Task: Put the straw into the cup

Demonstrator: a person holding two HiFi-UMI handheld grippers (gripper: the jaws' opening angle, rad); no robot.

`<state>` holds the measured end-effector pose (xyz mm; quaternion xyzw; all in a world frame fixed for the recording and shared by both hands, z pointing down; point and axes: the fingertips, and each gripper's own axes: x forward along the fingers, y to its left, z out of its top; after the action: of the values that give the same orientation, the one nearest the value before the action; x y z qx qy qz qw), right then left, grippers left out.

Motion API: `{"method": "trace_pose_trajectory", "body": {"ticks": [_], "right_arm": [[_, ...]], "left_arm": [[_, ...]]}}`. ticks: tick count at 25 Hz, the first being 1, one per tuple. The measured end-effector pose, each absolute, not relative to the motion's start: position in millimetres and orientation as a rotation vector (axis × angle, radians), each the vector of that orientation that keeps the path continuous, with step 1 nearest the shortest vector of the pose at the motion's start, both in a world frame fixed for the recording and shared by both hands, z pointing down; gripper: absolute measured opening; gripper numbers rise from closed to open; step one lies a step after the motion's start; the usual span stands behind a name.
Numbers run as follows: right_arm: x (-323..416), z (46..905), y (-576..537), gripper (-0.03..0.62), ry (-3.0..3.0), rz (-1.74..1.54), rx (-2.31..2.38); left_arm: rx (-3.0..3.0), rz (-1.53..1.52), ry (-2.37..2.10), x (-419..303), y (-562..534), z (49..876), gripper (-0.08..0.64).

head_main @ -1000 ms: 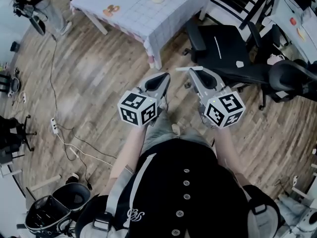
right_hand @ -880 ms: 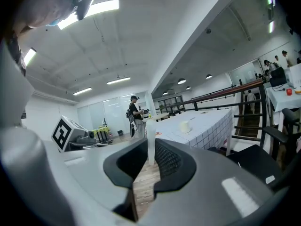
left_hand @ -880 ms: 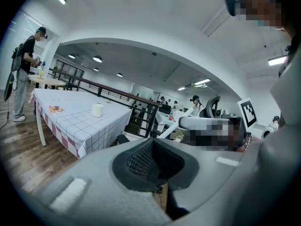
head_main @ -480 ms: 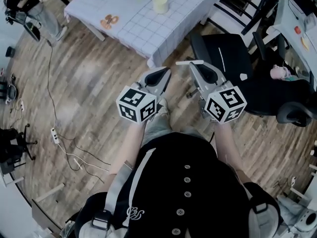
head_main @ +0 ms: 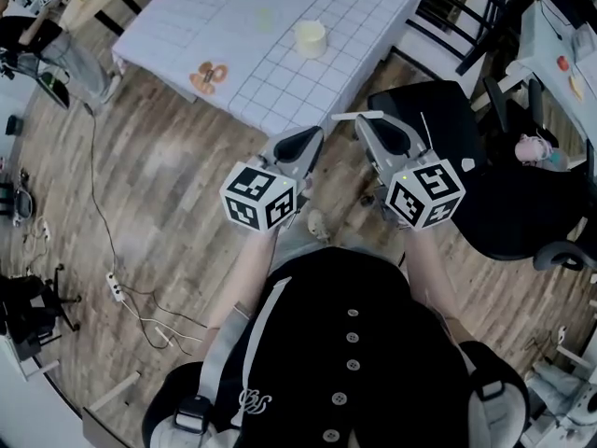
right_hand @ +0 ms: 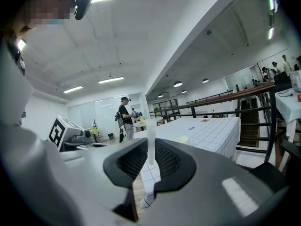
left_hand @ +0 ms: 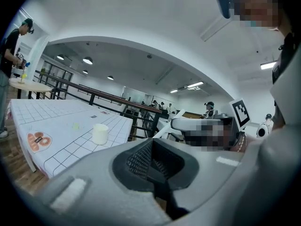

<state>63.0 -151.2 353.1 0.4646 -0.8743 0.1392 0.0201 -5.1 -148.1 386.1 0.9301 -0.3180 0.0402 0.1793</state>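
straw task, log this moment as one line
right gripper: shut on straw | left gripper: shut, empty | cup: on table, ahead of both grippers | straw not yet in cup

table [head_main: 233, 26] cut off at the top edge; cup [head_main: 310, 38] interior, orange item [head_main: 208, 76] too small to tell

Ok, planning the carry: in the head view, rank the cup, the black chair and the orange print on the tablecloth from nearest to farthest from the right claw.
1. Black chair, just right of the right claw.
2. Cup, ahead-left on the table.
3. Orange print, farther left, near the table's edge.
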Motion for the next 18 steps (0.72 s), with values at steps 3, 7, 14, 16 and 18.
{"method": "trace_pose_trajectory", "body": {"ticks": [3, 7, 14, 16, 18], "right_arm": [[53, 357, -162, 0.046, -2.709, 0.452, 1.424], [47, 362, -173, 0.046, -2.693, 0.47, 1.411], [46, 371, -187, 0.046, -2.679, 0.491, 1.392], [46, 373, -191, 0.046, -2.679, 0.497, 1.379], [47, 375, -199, 0.046, -2.68, 0.499, 1.368]], "left_arm": [[2.621, 0.125, -0.872, -10, -159, 392, -0.002], [2.608, 0.118, -0.86, -13, -171, 395, -0.002], [2.592, 0.117, -0.87, -15, -184, 402, -0.002], [2.585, 0.115, -0.873, -14, -188, 403, 0.0], [2.583, 0.117, -0.88, -12, -196, 404, 0.0]]}}
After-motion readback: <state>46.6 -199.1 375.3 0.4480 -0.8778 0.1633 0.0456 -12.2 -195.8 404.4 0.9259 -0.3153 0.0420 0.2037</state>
